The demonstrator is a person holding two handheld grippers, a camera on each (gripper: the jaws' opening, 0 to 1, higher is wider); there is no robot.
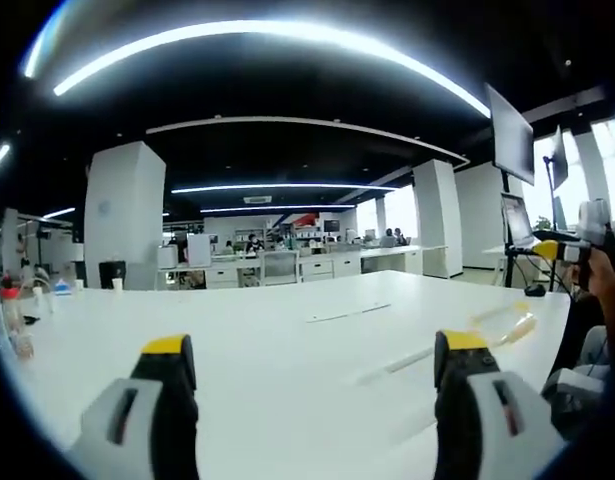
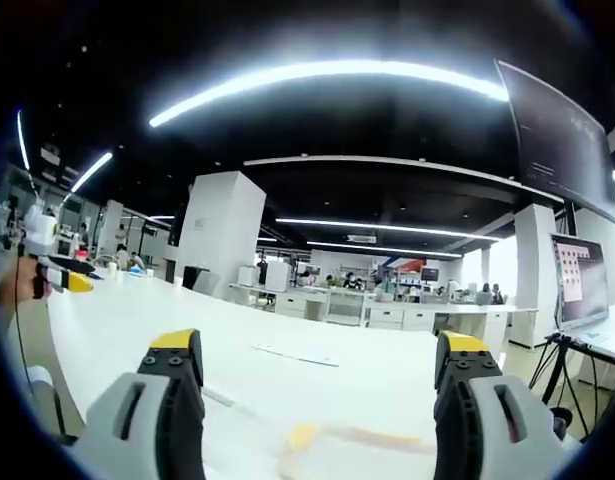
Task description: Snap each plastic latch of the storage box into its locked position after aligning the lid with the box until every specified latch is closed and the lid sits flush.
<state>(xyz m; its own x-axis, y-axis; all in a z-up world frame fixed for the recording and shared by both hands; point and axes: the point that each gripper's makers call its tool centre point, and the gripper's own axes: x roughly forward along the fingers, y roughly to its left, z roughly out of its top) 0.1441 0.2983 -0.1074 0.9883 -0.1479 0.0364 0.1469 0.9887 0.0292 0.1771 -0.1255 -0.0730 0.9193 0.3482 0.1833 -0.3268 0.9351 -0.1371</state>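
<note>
The white table spreads wide and bare ahead of the left gripper, its far edge running across the left gripper view; its right edge ends near a tripod holding a laptop. The left gripper's jaws stand wide apart, holding nothing, above the tabletop. The right gripper is likewise spread, empty, over the table. I cannot make out the storage box. Bottles sit at the table's left edge
</note>
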